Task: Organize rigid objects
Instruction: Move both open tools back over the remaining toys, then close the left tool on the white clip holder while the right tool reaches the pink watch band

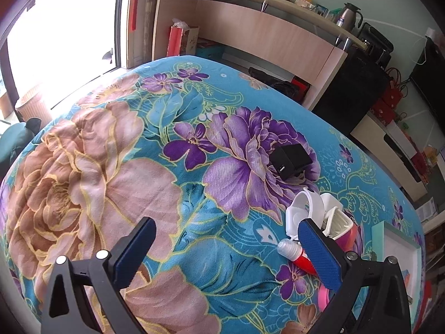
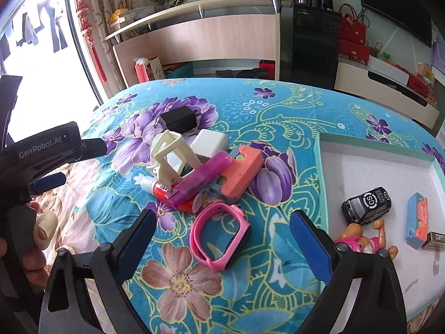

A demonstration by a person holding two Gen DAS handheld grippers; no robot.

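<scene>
White tray point(image 2: 361, 167) holds toy car point(image 2: 367, 204), doll point(image 2: 370, 240), orange case point(image 2: 416, 224)

Both grippers point(image 2: 222, 239): black frames w/ blue textured pads point(image 2: 310, 246), silver screws, "GenRobot.AI" on left gripper point(image 2: 55, 164).

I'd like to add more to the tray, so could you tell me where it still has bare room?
The tray is bare across its far half, beyond the toy car. Its near edge is crowded: car, doll, blue-orange case, small dark box.

"GenRobot.AI" stands on the left hand-held gripper point(image 2: 52, 181); "CS" (circled) on the toy car point(image 2: 366, 204).
</scene>
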